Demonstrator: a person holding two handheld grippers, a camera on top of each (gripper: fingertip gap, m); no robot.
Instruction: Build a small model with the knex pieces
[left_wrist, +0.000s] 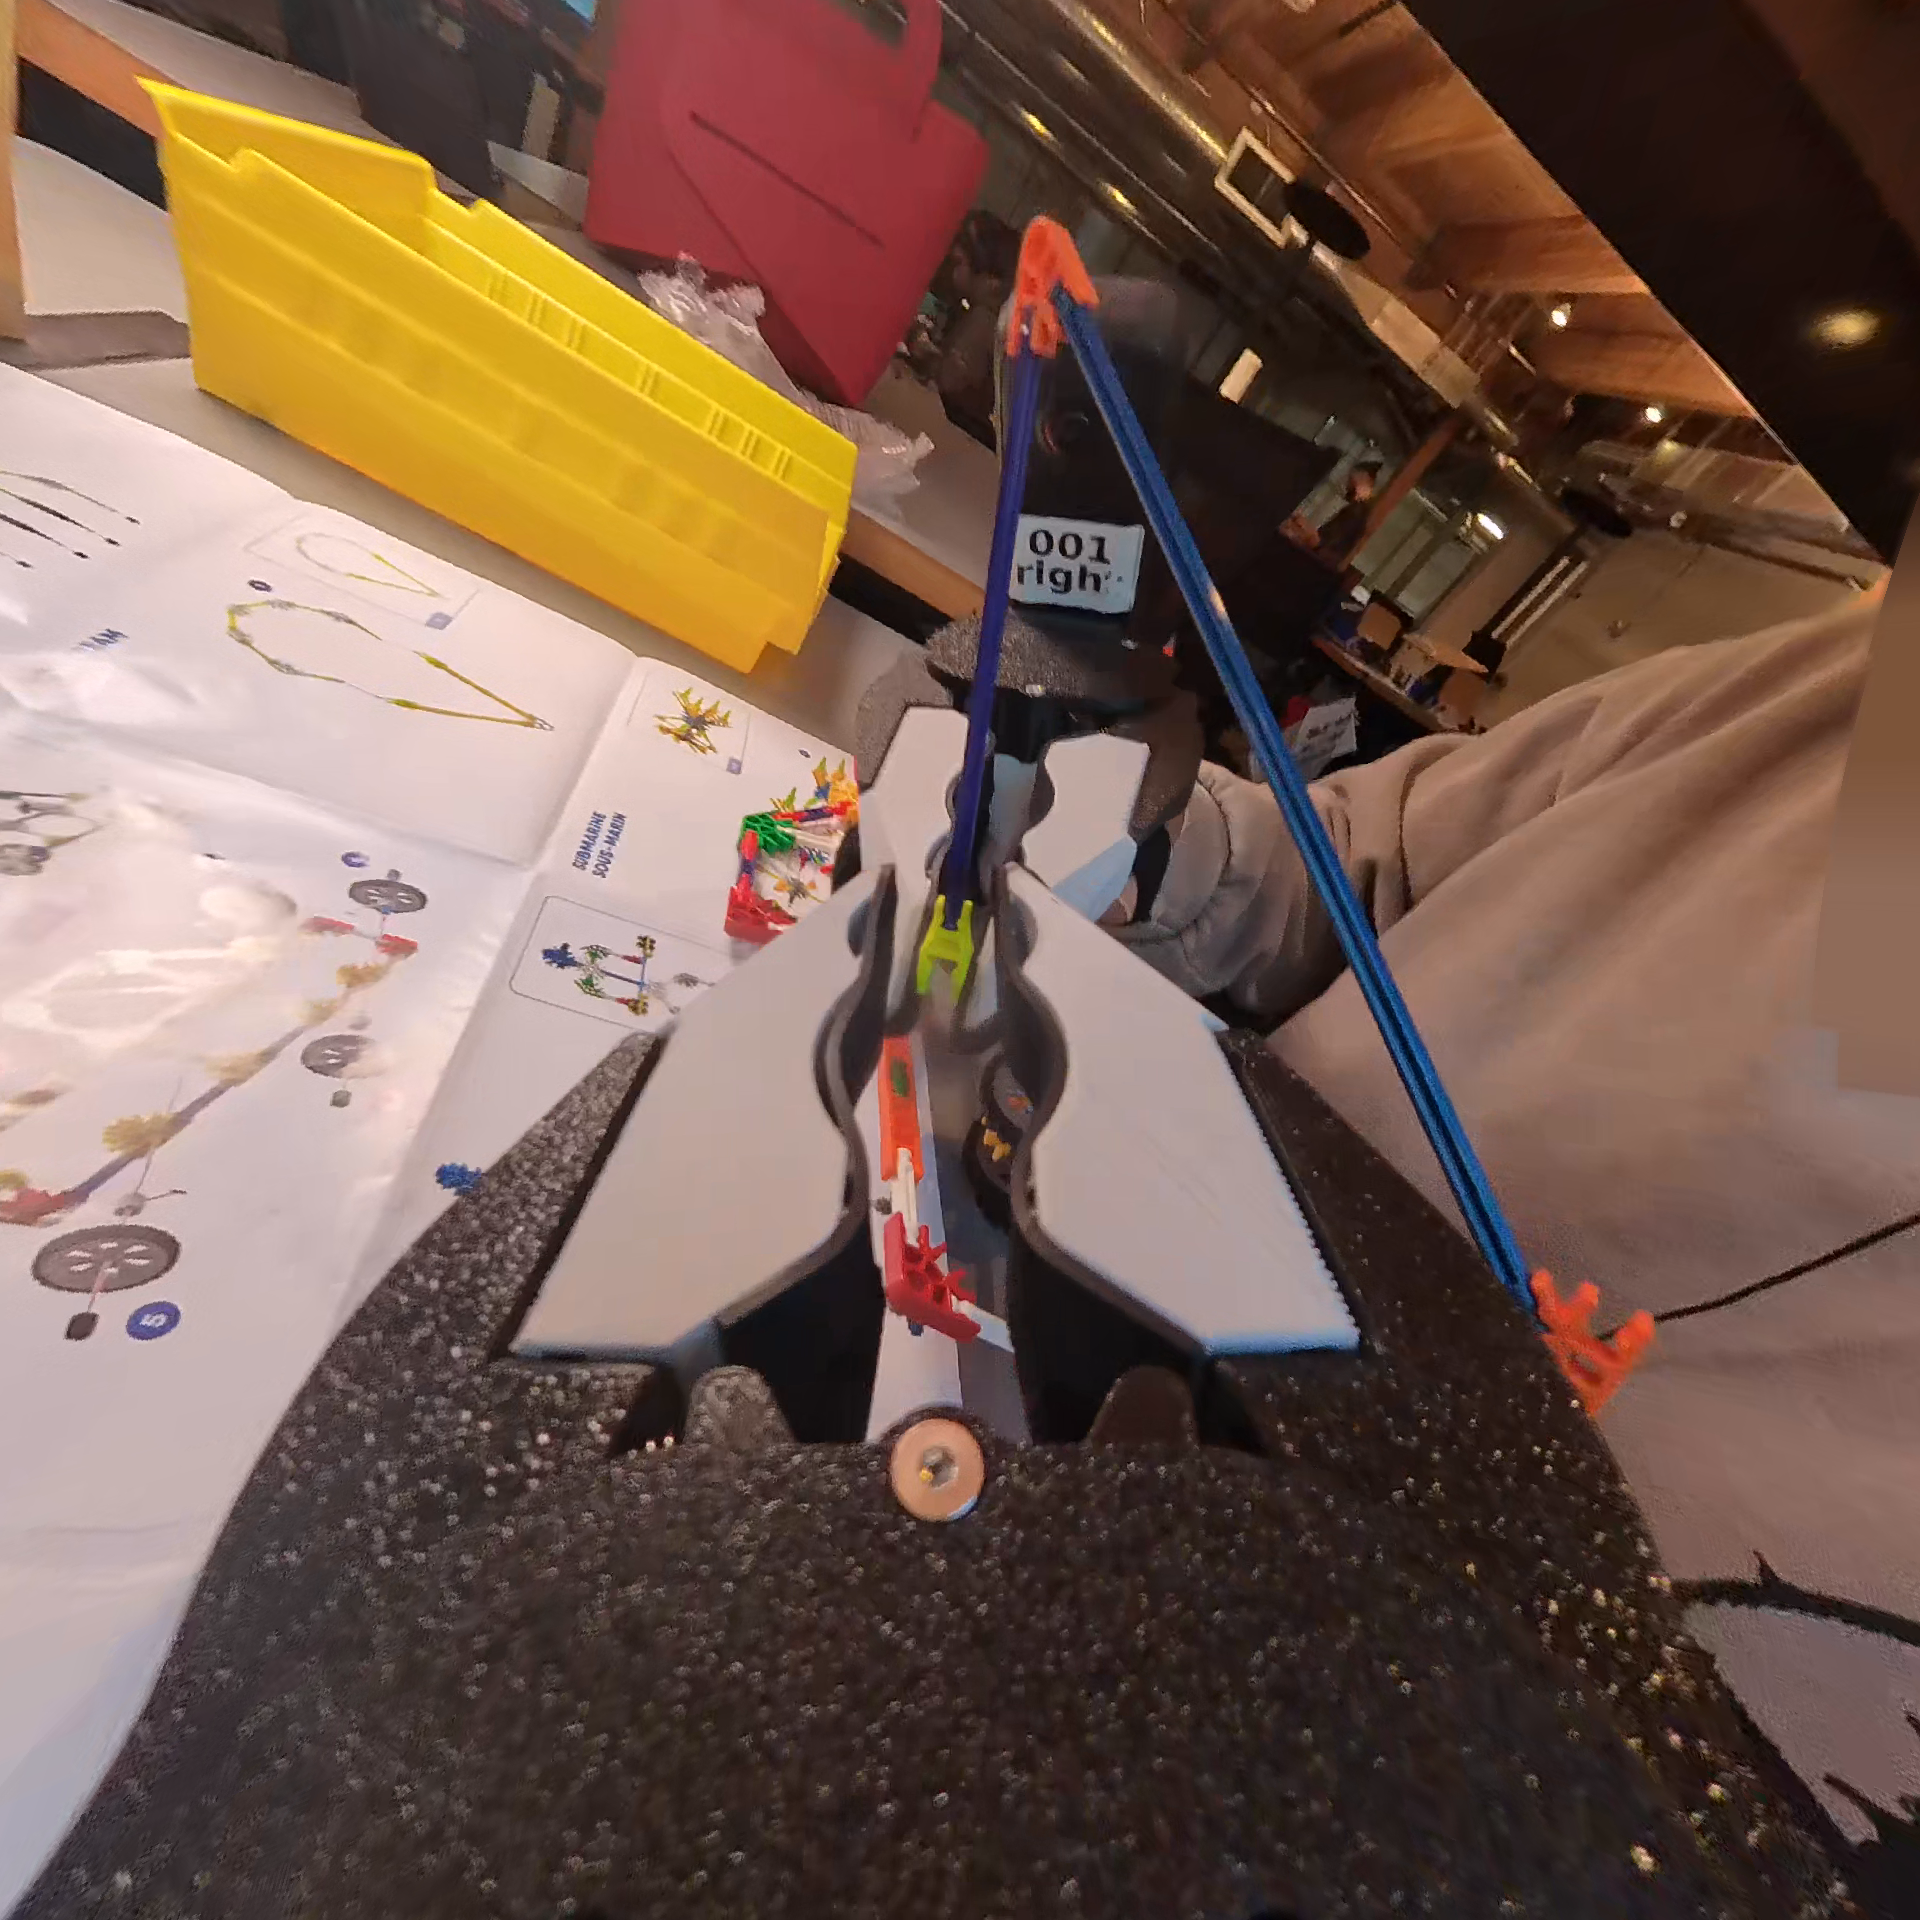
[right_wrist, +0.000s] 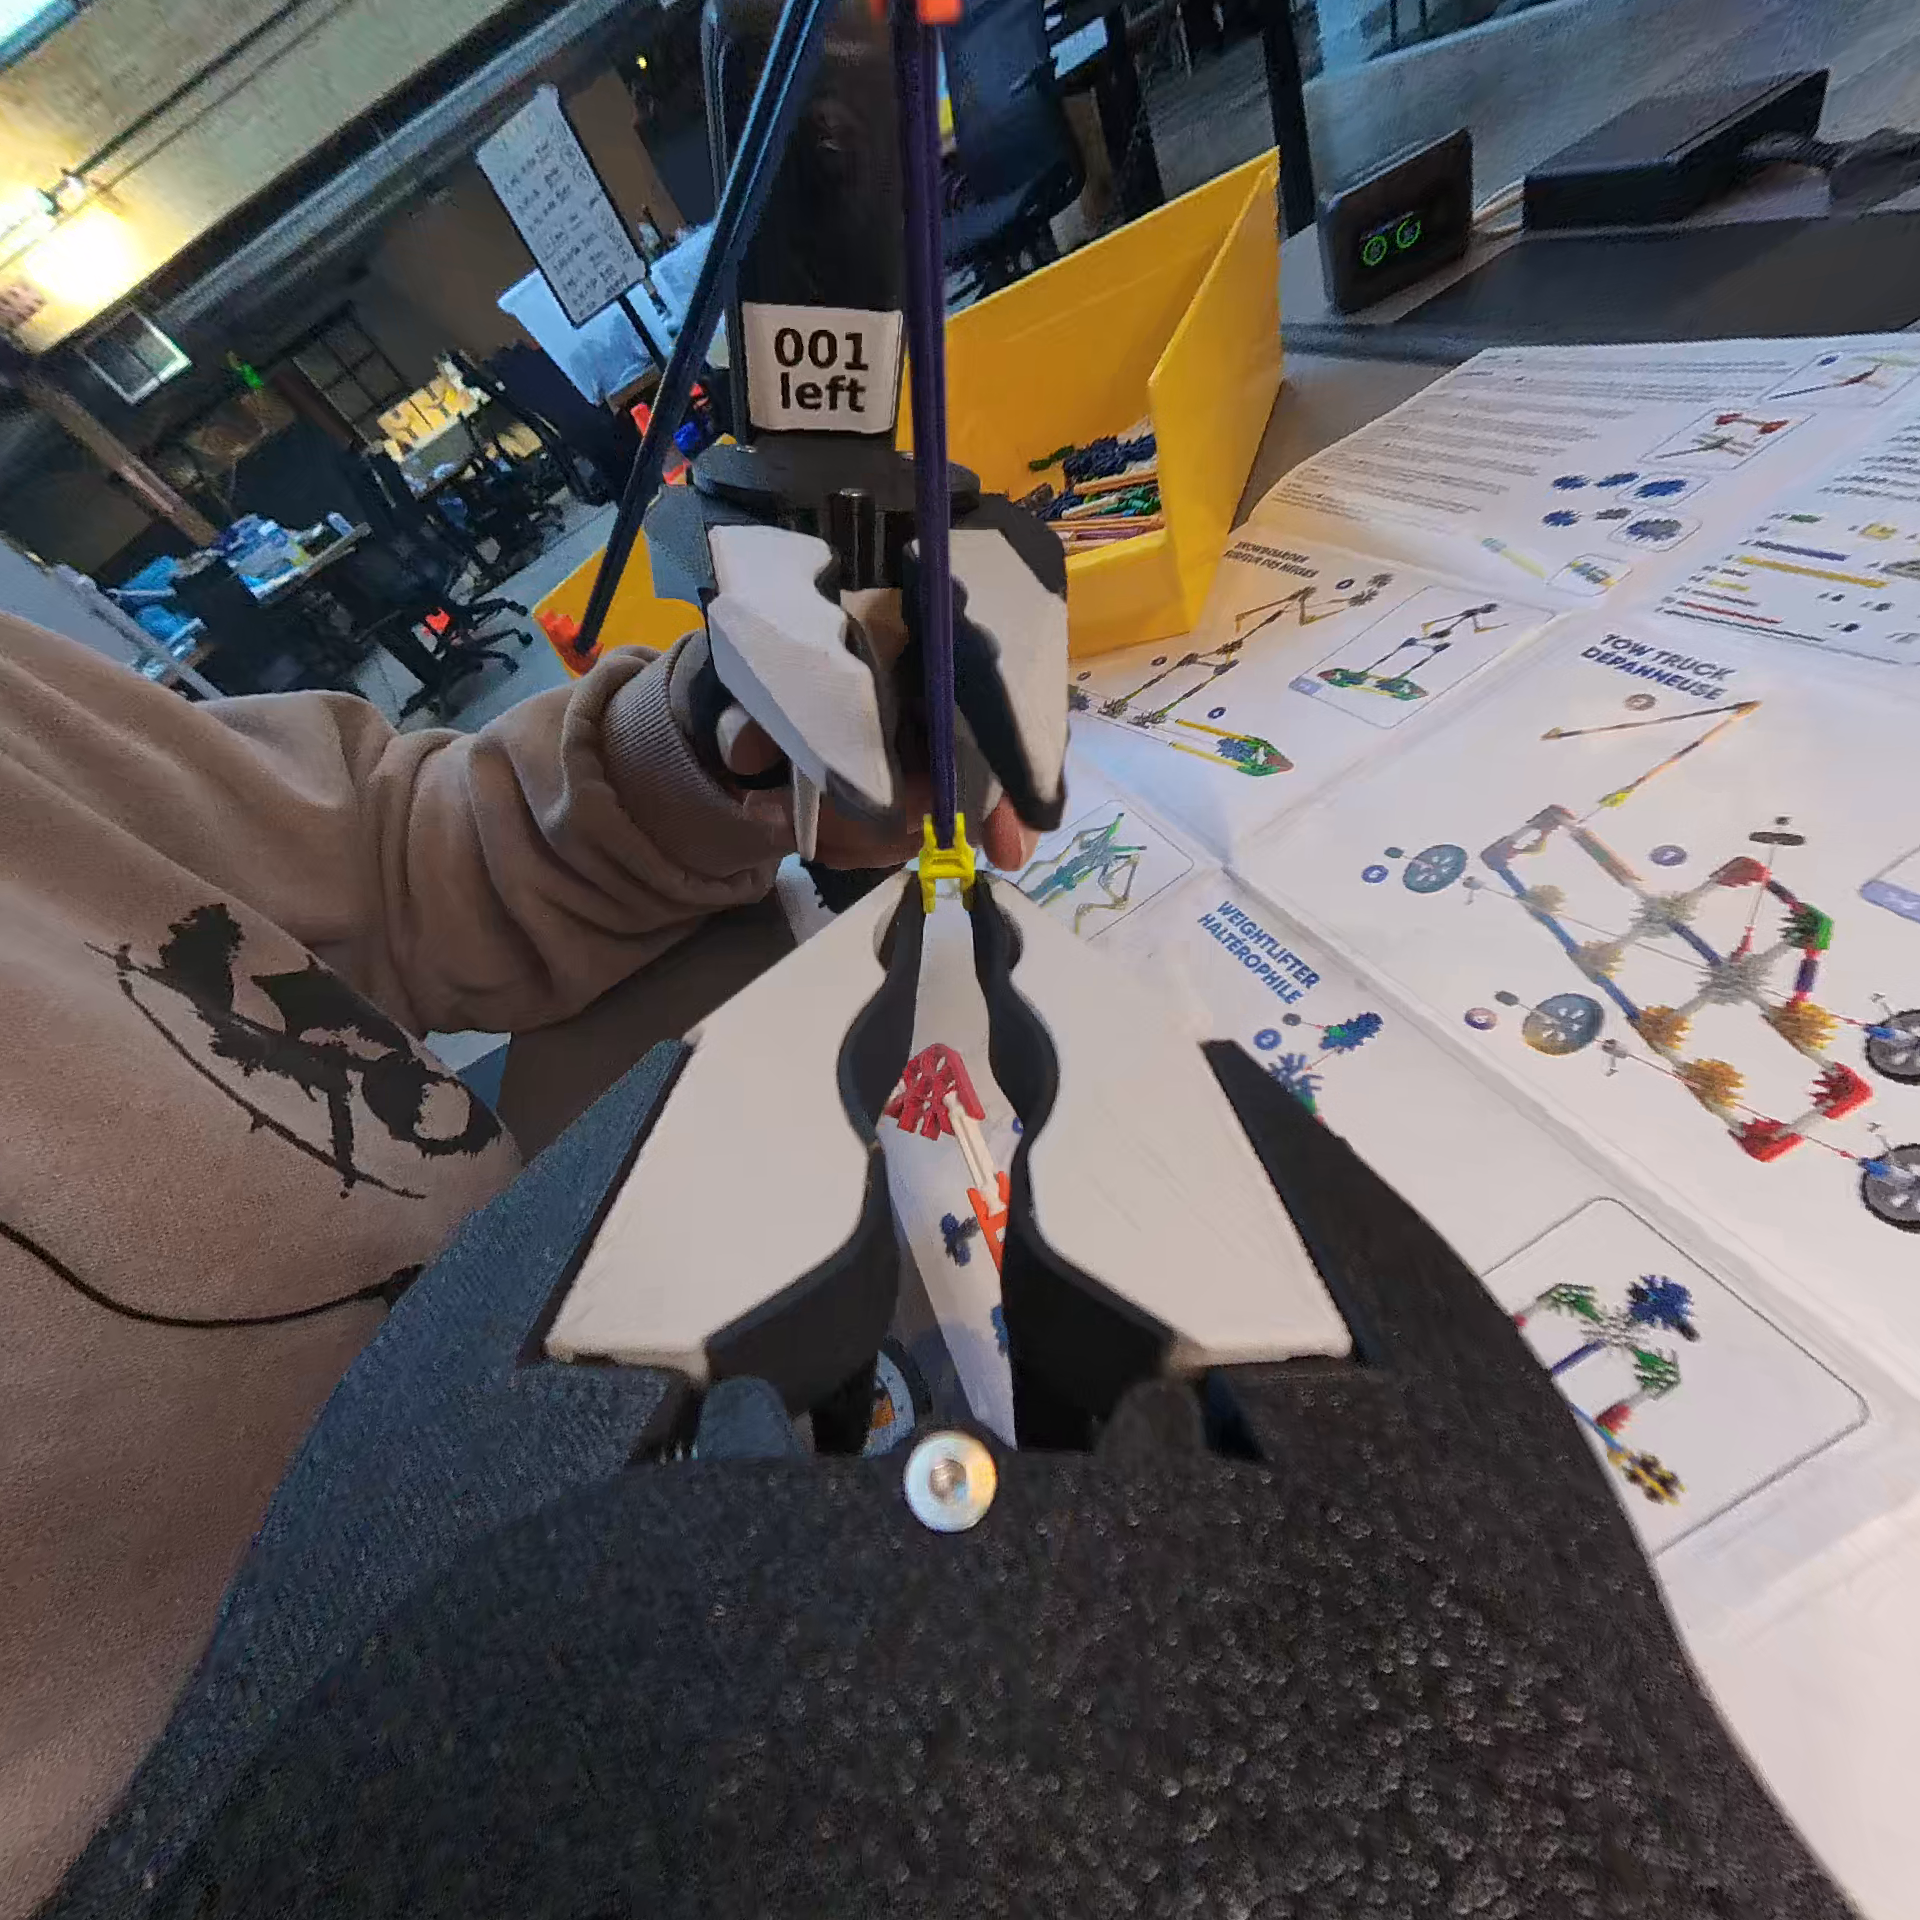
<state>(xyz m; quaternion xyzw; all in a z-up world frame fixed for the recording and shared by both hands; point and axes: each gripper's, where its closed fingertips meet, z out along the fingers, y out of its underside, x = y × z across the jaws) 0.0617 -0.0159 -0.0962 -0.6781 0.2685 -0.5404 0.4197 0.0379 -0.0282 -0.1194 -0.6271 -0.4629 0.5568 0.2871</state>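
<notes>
- Yellow-green plastic connector is my landmark: left gripper pinches it.
- Right gripper clamps it too, opposite.
- Dark blue ribbed rod rises from it, long axis near-upright, to orange connector.

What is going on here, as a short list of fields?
Right gripper: shut on yellow connector
Left gripper: fingers either side of dark blue rod by that connector; grip unclear
Structure: that rod and a second blue rod meet at orange connector
Underneath: instruction sheet
Nearby: yellow bin holding loose parts
</notes>
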